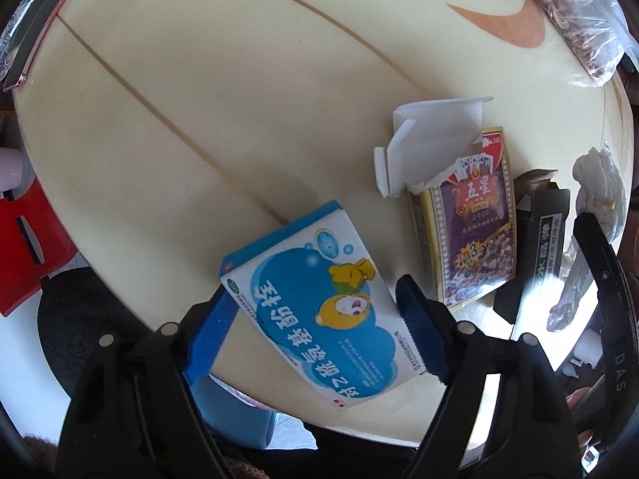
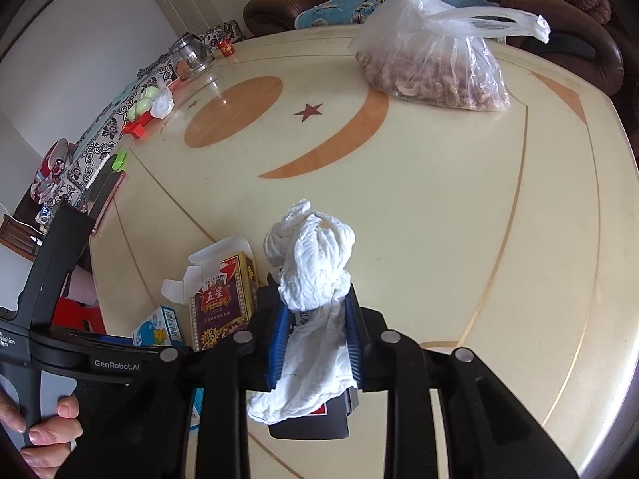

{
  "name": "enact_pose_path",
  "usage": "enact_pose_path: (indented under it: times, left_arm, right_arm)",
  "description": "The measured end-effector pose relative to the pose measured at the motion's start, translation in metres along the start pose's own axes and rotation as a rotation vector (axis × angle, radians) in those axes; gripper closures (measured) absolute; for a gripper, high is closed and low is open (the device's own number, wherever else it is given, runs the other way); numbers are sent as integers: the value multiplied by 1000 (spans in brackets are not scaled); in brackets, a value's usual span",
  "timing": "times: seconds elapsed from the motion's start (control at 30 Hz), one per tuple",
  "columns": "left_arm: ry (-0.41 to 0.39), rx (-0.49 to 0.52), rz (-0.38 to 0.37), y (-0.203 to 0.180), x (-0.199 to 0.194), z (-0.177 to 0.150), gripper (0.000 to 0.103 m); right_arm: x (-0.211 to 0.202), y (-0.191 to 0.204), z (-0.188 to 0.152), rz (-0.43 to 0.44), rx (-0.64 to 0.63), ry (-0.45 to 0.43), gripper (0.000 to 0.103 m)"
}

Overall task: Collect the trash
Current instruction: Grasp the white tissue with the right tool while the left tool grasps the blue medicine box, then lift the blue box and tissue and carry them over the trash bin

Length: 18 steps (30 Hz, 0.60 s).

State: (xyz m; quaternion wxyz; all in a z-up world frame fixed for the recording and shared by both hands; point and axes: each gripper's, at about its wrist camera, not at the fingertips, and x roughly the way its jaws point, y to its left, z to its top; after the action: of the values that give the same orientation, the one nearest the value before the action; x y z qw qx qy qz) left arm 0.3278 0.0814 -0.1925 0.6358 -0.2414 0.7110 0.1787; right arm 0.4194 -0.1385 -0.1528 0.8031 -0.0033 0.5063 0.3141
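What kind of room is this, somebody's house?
Most likely a home living room: a brown sofa with cushions stands behind a large cream table, a glass teapot sits at its far edge, and a playing-card box lies among the clutter.

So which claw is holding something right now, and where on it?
The right claw pinches the crumpled white tissue at its lower middle. The left claw straddles the blue medicine box, apparently ungripped.

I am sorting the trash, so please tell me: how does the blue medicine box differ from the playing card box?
The blue medicine box is blue and white with a cartoon bear; the playing card box is purple and gold. The medicine box looks closed; the card box has its white flaps torn open. The medicine box sits between the left gripper's fingers; the card box lies free. Both rest on the table.
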Motion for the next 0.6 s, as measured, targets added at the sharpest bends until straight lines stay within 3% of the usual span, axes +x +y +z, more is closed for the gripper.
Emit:
enact_pose_path:
  times: [0.6]
  left_arm:
    - [-56, 137, -20, -9, -28, -10, 28]
  right_arm:
    - [-47, 11, -15, -106, -22, -42, 78]
